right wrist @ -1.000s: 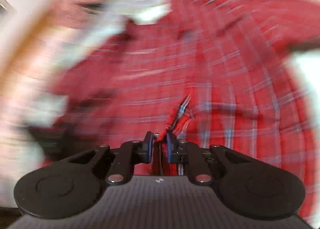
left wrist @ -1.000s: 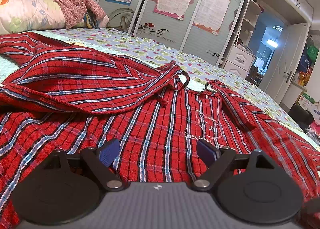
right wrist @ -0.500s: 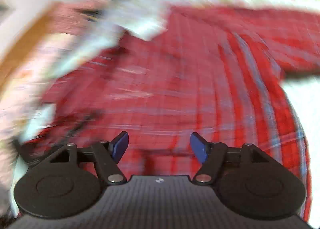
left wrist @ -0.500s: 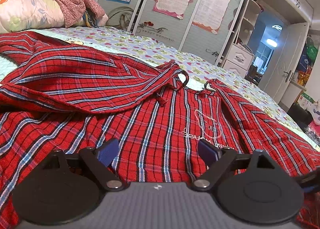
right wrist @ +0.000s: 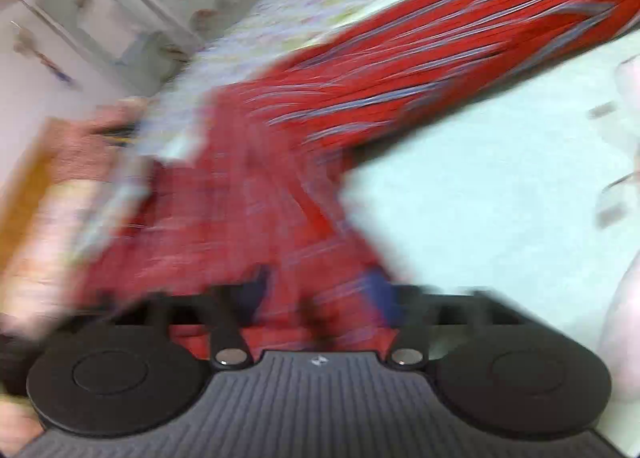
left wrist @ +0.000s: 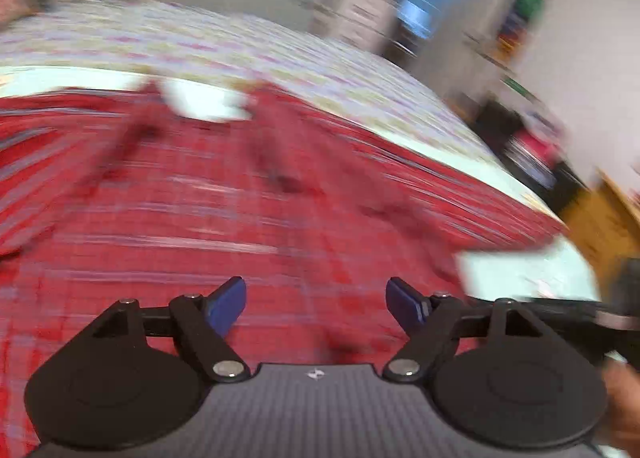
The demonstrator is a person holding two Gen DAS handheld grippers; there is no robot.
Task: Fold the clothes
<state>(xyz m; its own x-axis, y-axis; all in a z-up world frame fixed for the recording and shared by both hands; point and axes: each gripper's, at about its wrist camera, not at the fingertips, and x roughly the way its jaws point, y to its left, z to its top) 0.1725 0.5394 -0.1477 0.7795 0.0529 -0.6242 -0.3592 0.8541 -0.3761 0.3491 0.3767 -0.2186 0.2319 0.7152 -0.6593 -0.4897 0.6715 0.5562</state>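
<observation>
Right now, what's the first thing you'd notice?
A big red plaid garment spread over the bed, filling the middle of both views. The left tongs hang open above it. The right tongs have cloth between them, though it's blurry.

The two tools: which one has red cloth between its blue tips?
The right tool: red plaid garment bunches between its tips, which have just been closing. The left tool gapes wide above the cloth, gripping nothing.

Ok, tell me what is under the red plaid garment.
The red plaid garment lies on the bed's pale sheet, with the flowered bedspread beyond. Whatever lies beneath its middle is covered.
</observation>
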